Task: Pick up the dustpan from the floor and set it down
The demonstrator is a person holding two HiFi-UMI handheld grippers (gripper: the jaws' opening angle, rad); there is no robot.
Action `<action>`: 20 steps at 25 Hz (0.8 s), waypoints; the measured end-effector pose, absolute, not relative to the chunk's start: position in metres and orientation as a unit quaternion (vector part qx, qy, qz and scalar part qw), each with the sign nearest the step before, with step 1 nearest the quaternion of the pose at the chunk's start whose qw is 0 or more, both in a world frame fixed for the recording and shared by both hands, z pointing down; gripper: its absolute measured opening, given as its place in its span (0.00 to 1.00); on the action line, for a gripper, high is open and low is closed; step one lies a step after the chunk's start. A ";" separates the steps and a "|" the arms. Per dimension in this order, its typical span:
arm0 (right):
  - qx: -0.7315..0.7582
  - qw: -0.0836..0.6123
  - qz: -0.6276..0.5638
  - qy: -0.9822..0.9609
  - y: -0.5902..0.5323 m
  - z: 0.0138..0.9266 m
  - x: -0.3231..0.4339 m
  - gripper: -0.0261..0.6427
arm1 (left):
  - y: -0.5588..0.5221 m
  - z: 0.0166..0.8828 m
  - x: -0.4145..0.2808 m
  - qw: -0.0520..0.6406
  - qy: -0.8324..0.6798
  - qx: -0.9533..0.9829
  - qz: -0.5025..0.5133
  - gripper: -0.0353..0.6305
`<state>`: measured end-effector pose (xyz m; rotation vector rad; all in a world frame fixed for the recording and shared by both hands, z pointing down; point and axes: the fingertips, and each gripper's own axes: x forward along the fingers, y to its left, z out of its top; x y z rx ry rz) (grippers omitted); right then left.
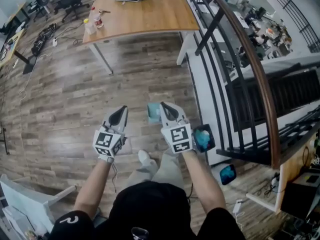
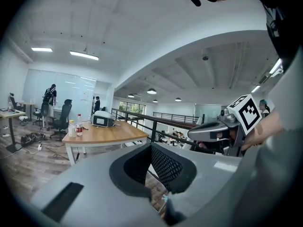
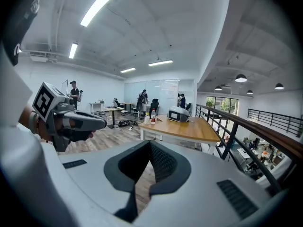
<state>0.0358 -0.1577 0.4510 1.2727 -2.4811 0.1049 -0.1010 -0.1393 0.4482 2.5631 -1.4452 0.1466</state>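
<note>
You are at the reach-in step; the pick-up itself has not begun. Both tongs are clenched on nothing. The left tongs (image 1: 118,115) and the right tongs (image 1: 167,110) are held out side by side in front of you, well above the floor (image 1: 75,99), and each gripper view shows the pads brought together with only floorboards behind them.

The dustpan (image 1: 152,113), as far as I can judge, is the small teal thing on the floor between the two tips in the head view, near the foot of the railing (image 1: 235,59) (its right edge is hidden behind the right tongs, so I am reading it from a sliver). What shows is longer up the picture than across, so its long axis seems to run away from you toward the counter (image 1: 150,14). I cannot tell which end is the handle and which the mouth.

The next move, I think, calls for you to open one pair, stoop low, and come in across that long axis at the handle once you can see it, keeping the tips off the boards
</note>
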 end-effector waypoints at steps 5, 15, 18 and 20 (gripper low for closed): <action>0.449 0.175 0.043 -0.875 -0.183 0.495 0.043 0.03 | -0.166 0.489 -0.094 0.103 -0.496 0.861 0.045 0.05; 0.446 0.172 0.070 -0.876 -0.221 0.586 0.050 0.03 | -0.204 0.577 -0.075 0.128 -0.492 0.860 0.053 0.05; 0.433 0.171 0.094 -0.880 -0.221 0.624 0.049 0.04 | -0.206 0.608 -0.067 0.135 -0.487 0.861 0.058 0.05; 0.426 0.182 0.109 -0.880 -0.217 0.655 0.048 0.21 | -0.205 0.625 -0.062 0.141 -0.484 0.861 0.062 0.05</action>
